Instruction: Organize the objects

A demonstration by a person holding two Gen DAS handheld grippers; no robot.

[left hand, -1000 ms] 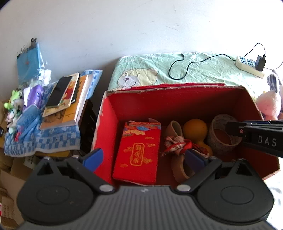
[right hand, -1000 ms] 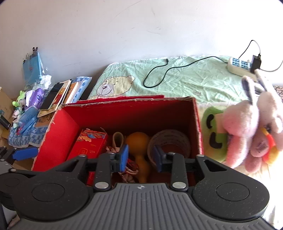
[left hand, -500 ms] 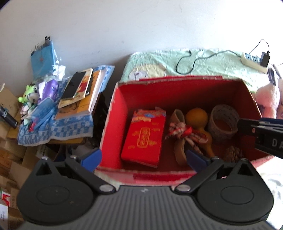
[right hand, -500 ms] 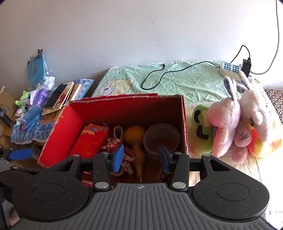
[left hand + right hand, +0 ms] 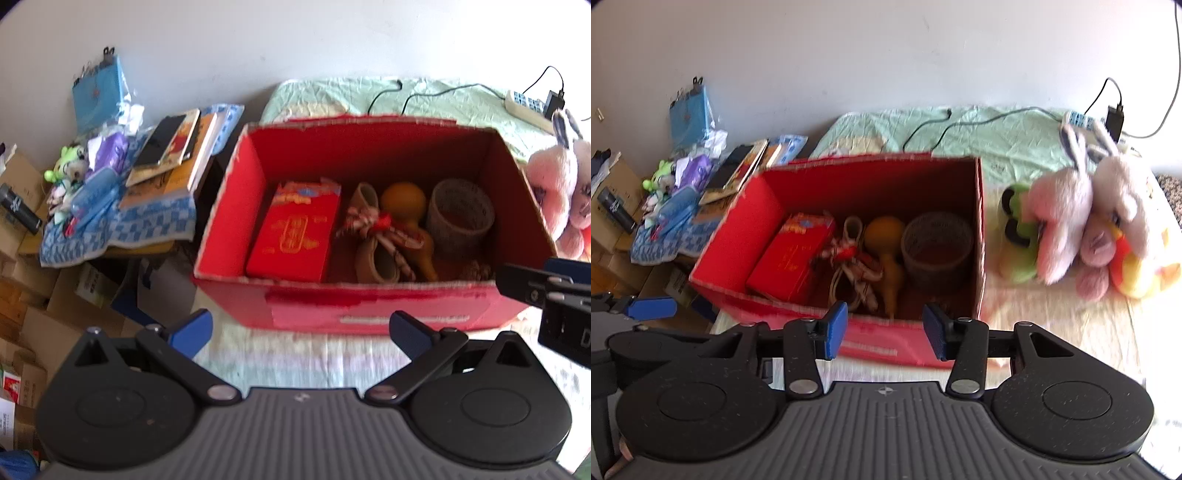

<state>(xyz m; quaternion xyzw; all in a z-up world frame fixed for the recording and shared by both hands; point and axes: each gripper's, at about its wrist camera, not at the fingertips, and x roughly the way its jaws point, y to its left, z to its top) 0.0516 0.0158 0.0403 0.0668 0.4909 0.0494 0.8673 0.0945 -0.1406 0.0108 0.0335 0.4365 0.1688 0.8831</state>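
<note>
Both of my tongs hang empty in front of the red cardboard box (image 5: 369, 306): left gripper (image 5: 299, 330) spread wide, right gripper (image 5: 882, 330) at a moderate gap, neither touching anything.

Box sits on the bed (image 5: 997, 147), near the bed's left edge, top open. Contents, left to right:
- red packet box (image 5: 295, 232), lying flat by the left wall
- brown tape roll (image 5: 376, 260) with a red-and-white knotted cord (image 5: 373, 221) draped over it
- orange gourd (image 5: 402, 199), neck pointing toward the front wall
- wide clear tape roll (image 5: 460, 216), upright near the right wall
- pinecone-like thing at the front right corner (too blurred to be sure)

Outside the box, just beside its right wall: green plush (image 5: 1019, 236), pink plush rabbits (image 5: 1082, 225), yellow-orange plush (image 5: 1137, 269). Power strip (image 5: 1078, 120) lies at the bed's far edge.
</note>
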